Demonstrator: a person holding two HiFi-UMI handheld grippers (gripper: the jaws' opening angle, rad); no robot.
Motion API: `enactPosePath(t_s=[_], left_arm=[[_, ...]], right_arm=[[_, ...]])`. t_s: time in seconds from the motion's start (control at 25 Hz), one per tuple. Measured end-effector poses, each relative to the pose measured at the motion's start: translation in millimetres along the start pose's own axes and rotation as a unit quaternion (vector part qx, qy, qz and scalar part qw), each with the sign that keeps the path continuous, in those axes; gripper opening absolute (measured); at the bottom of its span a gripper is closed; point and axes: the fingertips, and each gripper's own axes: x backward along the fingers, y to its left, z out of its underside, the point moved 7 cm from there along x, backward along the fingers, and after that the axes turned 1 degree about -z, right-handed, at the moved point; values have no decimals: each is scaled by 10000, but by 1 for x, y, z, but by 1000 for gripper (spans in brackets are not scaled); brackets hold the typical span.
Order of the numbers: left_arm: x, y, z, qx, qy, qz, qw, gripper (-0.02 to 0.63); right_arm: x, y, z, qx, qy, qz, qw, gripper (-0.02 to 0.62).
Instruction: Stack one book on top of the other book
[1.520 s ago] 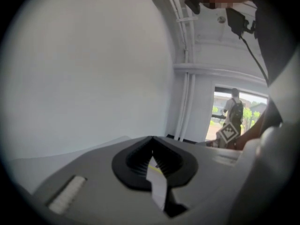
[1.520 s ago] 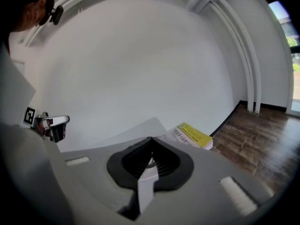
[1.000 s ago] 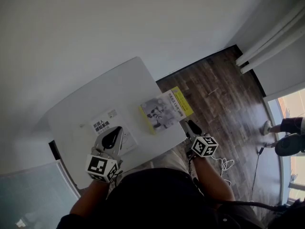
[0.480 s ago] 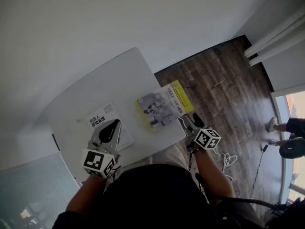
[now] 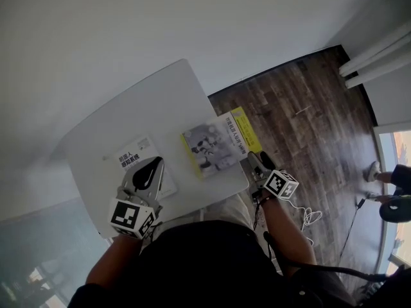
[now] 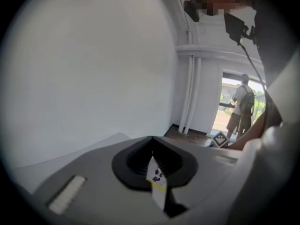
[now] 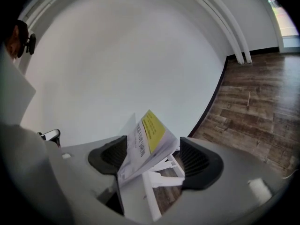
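Left hand-held gripper (image 5: 156, 167) lies low over the white book (image 5: 130, 162), which rests flat on the near left part of the desk (image 5: 141, 104). Its jaws are drawn almost together, leaving only a thin slit. Through that slit its own view shows a sliver of white, black and yellow, and nothing appears to be held.

At the desk's right edge, the right hand-held gripper (image 5: 252, 163) sits at the near right corner of the second book (image 5: 217, 144), which has a grey picture cover and yellow strips along two sides. This book lies flat, with its far right part hanging over the wooden floor (image 5: 302, 111). The right gripper's jaws stand wide apart, with the book's corner (image 7: 145, 142) between them. The corner is close to the left pad and clear of the right one, so it is not clamped. The two books lie side by side, apart, on the desk.
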Motion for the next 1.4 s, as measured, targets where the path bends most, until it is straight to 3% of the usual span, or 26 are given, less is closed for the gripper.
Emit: enactPosePath(t_s=[0.16, 0.56, 0.8, 1.24, 1.4], left_arm=[[-3, -5, -2, -12, 53, -99, 9999, 3], [6, -10, 8, 127, 278, -441, 9986, 3], [10, -8, 11, 196, 342, -557, 9977, 3], [13, -5, 18, 368, 454, -601, 9965, 3], [15, -7, 19, 465, 479, -640, 9957, 3]], right_arm=[[-10, -5, 0, -150, 141, -139, 9997, 361], [-32, -22, 13, -1199, 321, -306, 9918, 401], [-42, -26, 19, -1393, 439, -242, 9890, 402], [-62, -21, 18, -1552, 468, -495, 9855, 400], [-65, -14, 14, -1419, 476, -589, 9870, 316]])
